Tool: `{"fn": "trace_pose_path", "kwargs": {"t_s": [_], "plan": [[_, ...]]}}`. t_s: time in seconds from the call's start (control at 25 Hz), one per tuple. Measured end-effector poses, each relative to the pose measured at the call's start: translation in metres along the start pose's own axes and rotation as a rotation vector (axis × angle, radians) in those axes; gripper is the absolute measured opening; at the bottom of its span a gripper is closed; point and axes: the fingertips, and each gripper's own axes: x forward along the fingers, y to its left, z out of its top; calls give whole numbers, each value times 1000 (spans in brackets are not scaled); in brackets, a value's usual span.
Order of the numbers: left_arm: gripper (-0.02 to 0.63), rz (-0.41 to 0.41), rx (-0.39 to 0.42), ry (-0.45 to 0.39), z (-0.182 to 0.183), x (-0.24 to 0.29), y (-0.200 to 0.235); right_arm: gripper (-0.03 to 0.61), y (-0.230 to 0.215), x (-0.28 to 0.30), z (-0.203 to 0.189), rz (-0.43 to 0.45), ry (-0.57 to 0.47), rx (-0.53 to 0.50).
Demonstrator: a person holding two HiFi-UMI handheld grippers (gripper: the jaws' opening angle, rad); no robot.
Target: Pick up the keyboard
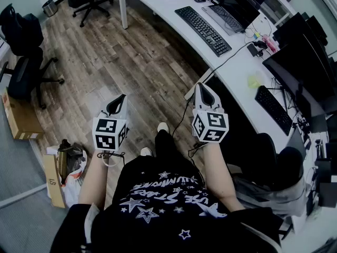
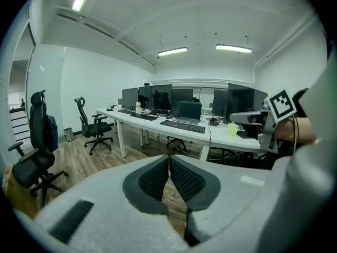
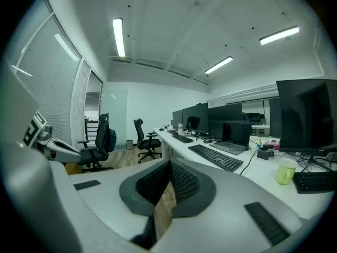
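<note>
1. Left gripper (image 1: 121,97) and right gripper (image 1: 202,86): fingers (image 2: 152,181) pressed together, empty, over wood floor (image 1: 131,62).
2. Keyboard (image 1: 202,30) flat on white counter (image 1: 239,65), well ahead of right gripper; open floor to the left.

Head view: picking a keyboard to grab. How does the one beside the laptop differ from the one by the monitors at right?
The laptop-side keyboard lies ahead of the right gripper, the monitor-side keyboard off to its right. The laptop-side keyboard looks longer than the monitor-side one. Both are black, flat on the desk.
</note>
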Motion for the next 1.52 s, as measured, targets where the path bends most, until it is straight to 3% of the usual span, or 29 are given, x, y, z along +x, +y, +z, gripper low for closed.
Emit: {"fn": "trace_pose_path", "kwargs": {"t_s": [0.48, 0.8, 0.92, 1.0, 1.2, 1.32, 1.52], "plan": [[28, -12, -56, 30, -20, -3, -6, 5, -14, 1, -13, -26, 47, 26], [32, 2, -31, -87, 18, -7, 10, 8, -18, 9, 1, -43, -3, 83], [67, -7, -30, -101, 27, 3, 13, 109, -17, 25, 7, 3, -10, 74], [209, -19, -17, -110, 34, 15, 16, 199, -21, 42, 9, 11, -19, 73], [378, -36, 24, -139, 56, 54, 32, 420, -41, 99, 12, -9, -18, 109], [416, -37, 2, -146, 73, 86, 46, 462, -60, 139, 14, -11, 1, 134], [428, -54, 16, -126, 110, 148, 60, 472, -105, 197, 24, -42, 21, 148]]}}
